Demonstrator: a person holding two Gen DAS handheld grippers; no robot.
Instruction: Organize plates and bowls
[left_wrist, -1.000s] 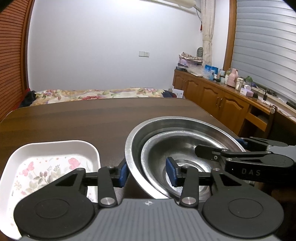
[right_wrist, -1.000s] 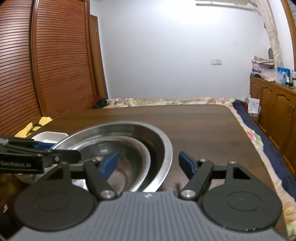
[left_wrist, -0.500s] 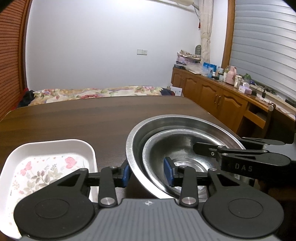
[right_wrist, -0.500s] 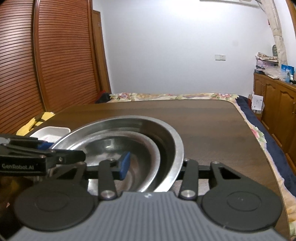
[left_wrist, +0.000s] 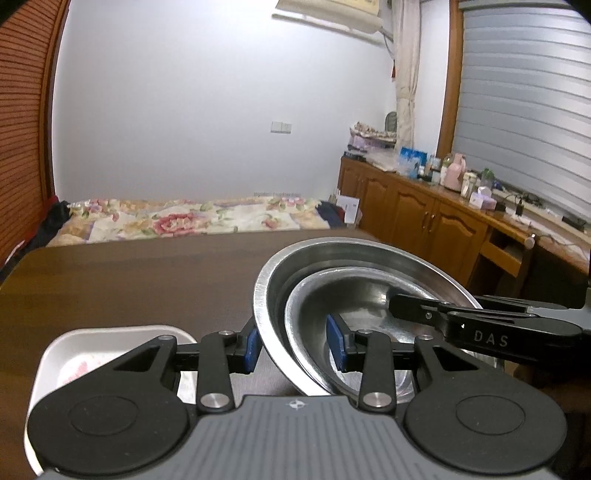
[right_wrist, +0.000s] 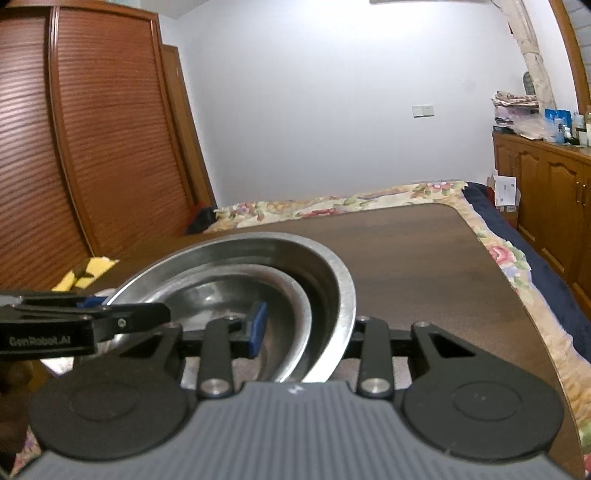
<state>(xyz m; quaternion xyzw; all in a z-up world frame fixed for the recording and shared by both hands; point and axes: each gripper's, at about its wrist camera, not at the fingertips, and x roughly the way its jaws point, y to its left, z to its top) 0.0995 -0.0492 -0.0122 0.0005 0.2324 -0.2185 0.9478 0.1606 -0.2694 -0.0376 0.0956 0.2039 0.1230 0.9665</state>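
Left wrist view: our left gripper (left_wrist: 291, 345) pinches the near rims of the 2 nested steel bowls (left_wrist: 354, 295) beside the white tray (left_wrist: 48, 363); we judge lifting level keeps them nested, and "DAS" reads on the right gripper (left_wrist: 480, 325). Right wrist view: our right gripper (right_wrist: 306, 332) clamps the steel bowls' opposite rim above the table (right_wrist: 424, 258), and "GenRobot.AI" marks the left gripper.

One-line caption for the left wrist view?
Left gripper clamps the near rims of two nested steel bowls beside a white floral tray.
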